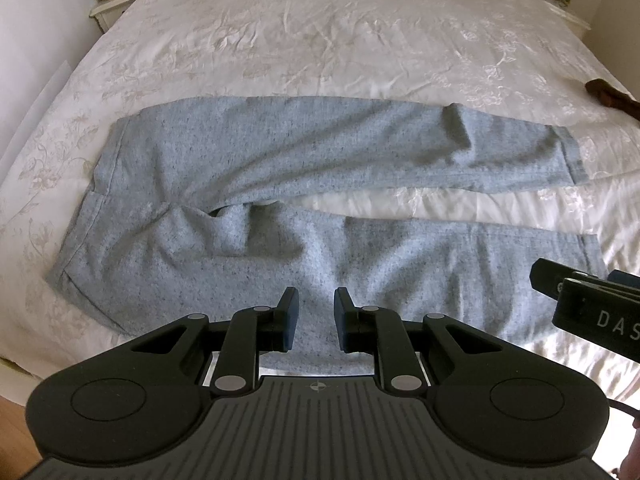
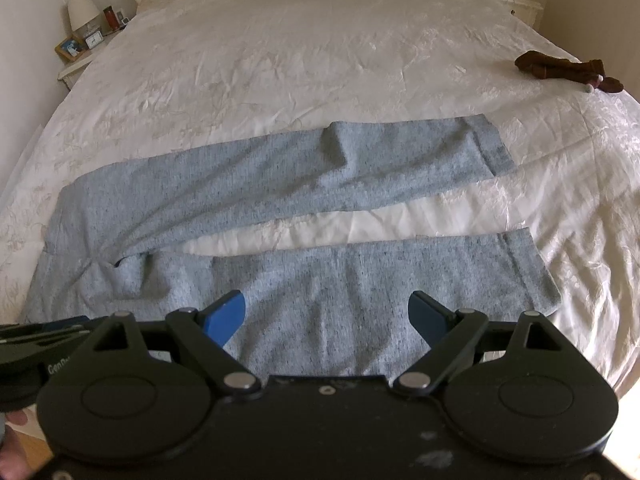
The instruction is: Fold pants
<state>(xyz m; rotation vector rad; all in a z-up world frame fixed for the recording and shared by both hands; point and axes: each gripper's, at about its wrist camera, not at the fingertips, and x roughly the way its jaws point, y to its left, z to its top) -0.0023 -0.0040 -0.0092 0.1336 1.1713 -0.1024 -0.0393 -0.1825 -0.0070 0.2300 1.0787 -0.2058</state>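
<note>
both tools hang over the near leg of the pants, and we hold one in each hand. our left tool (image 1: 316,300) has its jaws drawn close with a narrow gap between the pads; nothing sits in that gap, only grey cloth seen below it. we cannot tell whether its tips touch the cloth. our right tool (image 2: 326,308) has its jaws spread wide, blue pads well apart, with nothing between them. in the left view the right tool's black body enters from the right edge, beside the near cuff.

we see the pants (image 1: 256,168) lying flat across the bed (image 1: 320,32), grey speckled knit, waist toward the left and both cuffs toward the right. the two legs lie apart in a narrow v, a strip of white bedding showing between them. the far leg (image 2: 280,172) has a raised crease near its cuff. the near leg (image 2: 360,280) lies flatter, with soft wrinkles. at the crotch (image 1: 228,232) the cloth is bunched into a small fold.

the bed carries a white cover with a pale flower pattern. brown socks (image 2: 560,68) lie near the bed's right edge, well apart from the pants. a nightstand (image 2: 76,64) at the far left holds a lamp (image 2: 82,10), a clock (image 2: 93,41) and a framed picture (image 2: 70,48).
</note>
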